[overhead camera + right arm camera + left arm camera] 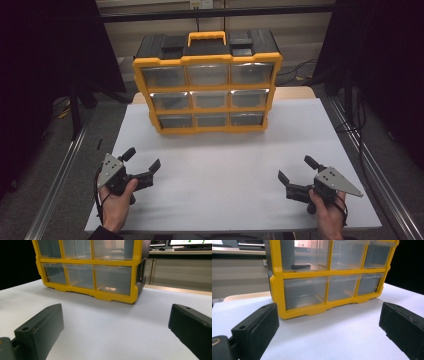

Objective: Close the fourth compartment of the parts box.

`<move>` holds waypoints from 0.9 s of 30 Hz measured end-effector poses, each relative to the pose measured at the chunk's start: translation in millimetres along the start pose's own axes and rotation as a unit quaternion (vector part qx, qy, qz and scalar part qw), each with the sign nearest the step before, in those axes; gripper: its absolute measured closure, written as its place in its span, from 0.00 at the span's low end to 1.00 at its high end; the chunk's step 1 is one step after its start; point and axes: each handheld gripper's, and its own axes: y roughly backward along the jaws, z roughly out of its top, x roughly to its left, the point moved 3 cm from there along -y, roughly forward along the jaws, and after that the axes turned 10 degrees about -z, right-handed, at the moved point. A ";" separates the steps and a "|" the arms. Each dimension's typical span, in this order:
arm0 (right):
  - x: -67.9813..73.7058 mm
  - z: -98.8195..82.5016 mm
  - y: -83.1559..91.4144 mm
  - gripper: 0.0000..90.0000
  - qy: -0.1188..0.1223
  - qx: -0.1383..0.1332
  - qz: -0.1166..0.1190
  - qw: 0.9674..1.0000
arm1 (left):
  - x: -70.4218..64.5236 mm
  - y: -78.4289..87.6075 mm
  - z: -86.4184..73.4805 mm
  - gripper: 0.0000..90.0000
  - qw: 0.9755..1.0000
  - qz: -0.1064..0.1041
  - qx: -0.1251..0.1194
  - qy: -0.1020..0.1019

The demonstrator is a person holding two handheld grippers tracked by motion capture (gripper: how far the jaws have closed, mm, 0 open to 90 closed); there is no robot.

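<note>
A yellow-and-black drawer organizer [207, 85] stands upright at top centre of the high view, on the far part of a white table [225, 175], w/ three rows of three clear drawers facing the person and a yellow carry handle [206, 36] on top. At lower left of that frame, a hand grips the left gripper [142, 163]; its jaws are spread wide, nothing between them, pointing up and right toward the cabinet but well apart from it. At lower right, the other hand holds the right gripper [298, 168], jaws likewise wide apart and empty, angled up and left. Both sit low over the near part of the tabletop, one either side of centre.

In the left gripper view, the two black jaws rise from the bottom corners, wide gap, bare white surface between; the organizer [329, 277] fills the upper centre, seen from its left-front corner. A small dark object [300, 266] lies in the left drawer of the upper row in frame; what it is can't be told. The lower drawers look empty.

In the right gripper view, same picture mirrored: jaws far apart at bottom corners, holding nothing, organizer [95, 270] across upper left and centre, seen from its right-front corner. Monitors [185, 243] and a desk edge show at upper right, bkgd.
</note>
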 end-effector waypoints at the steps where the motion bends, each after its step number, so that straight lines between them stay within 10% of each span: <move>1: -0.1 0.0 -0.1 0.00 0.000 0.000 0.000 1.000 | -0.6 1.0 -0.8 0.03 1.000 -0.003 0.003 0.002; 27: -3.0 -0.8 2.1 0.00 -0.003 0.000 -0.005 1.000 | -8.2 21.0 -24.2 0.03 0.999 0.025 0.011 0.023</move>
